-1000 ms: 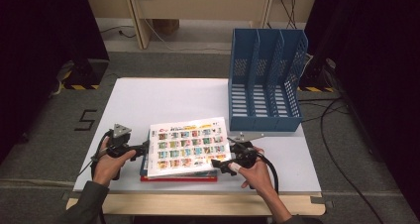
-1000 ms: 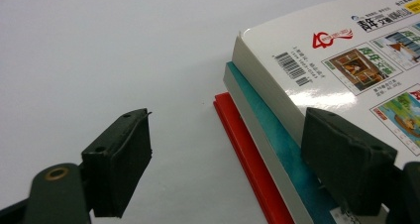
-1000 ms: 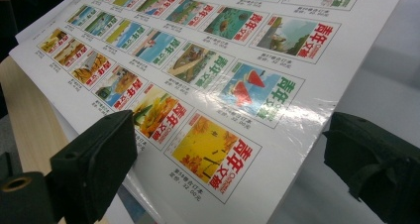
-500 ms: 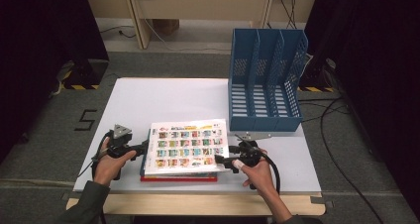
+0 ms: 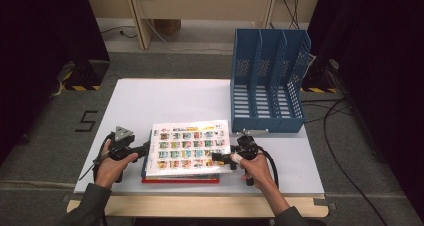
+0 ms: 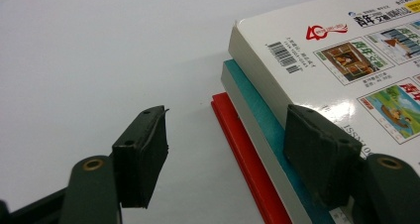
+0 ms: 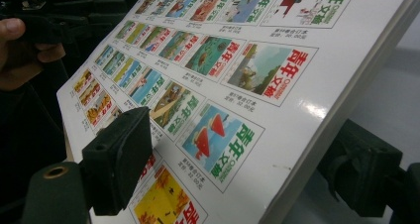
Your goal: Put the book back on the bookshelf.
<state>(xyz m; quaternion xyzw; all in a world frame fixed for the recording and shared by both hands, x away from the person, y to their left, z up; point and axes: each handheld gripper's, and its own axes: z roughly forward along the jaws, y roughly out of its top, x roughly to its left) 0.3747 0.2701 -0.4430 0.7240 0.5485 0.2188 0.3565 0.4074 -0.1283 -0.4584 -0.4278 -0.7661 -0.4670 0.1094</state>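
A stack of three books lies near the front edge of the white table. The top book has a cover of small colour pictures. Under it lie a teal book and a red book. My left gripper points at the stack's left edge. Its jaws have just been closing and still stand apart, one over bare table, the other against the top book. My right gripper is open. Its jaws have just opened a little and straddle that book's right edge, one above the cover, one beneath.
A blue file rack with three upright slots stands at the back right of the table. The person's left hand shows beyond the book in the right gripper view. Cables trail from both grippers, and dark curtains flank the table.
The right gripper has moved left, bringing its jaws around the top book's right edge. The left hand has stayed where it was.
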